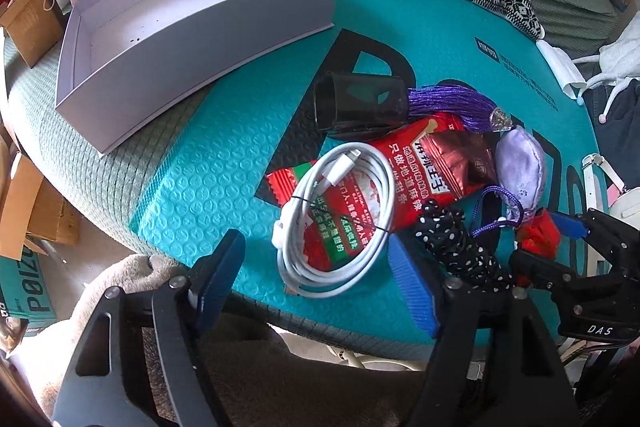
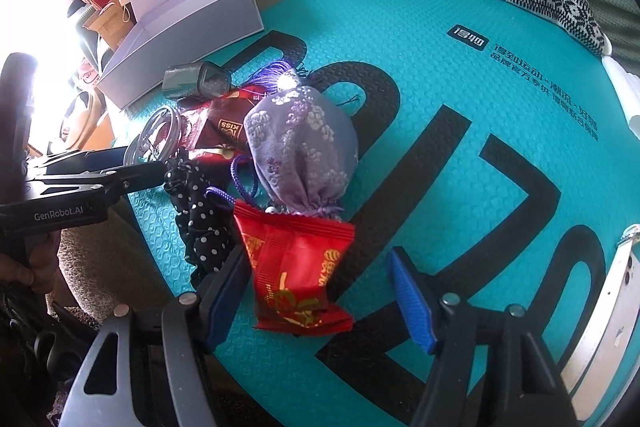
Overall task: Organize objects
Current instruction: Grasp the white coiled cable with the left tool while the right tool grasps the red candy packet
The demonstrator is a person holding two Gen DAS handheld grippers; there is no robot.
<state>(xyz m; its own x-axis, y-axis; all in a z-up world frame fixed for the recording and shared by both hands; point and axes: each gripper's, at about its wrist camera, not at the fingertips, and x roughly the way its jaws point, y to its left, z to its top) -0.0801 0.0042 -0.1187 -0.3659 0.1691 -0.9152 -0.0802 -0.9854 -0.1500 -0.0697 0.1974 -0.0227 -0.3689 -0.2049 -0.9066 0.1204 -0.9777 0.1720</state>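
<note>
red packet point(image 2: 298, 277) lies outside — white box point(image 1: 208, 39) holds nothing.

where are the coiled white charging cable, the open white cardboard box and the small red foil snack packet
coiled white charging cable point(image 1: 334, 217), left wrist view, on the coil's left strands
open white cardboard box point(image 1: 224, 39), left wrist view, on its front outer wall
small red foil snack packet point(image 2: 298, 269), right wrist view, on the packet's middle

Teal mat point(image 2: 440, 75) with black lettering; white cable point(image 1: 332, 219); black white-dotted scrunchie point(image 2: 200, 223); lilac floral pouch point(image 2: 296, 143); red wrapper point(image 2: 296, 271).
</note>
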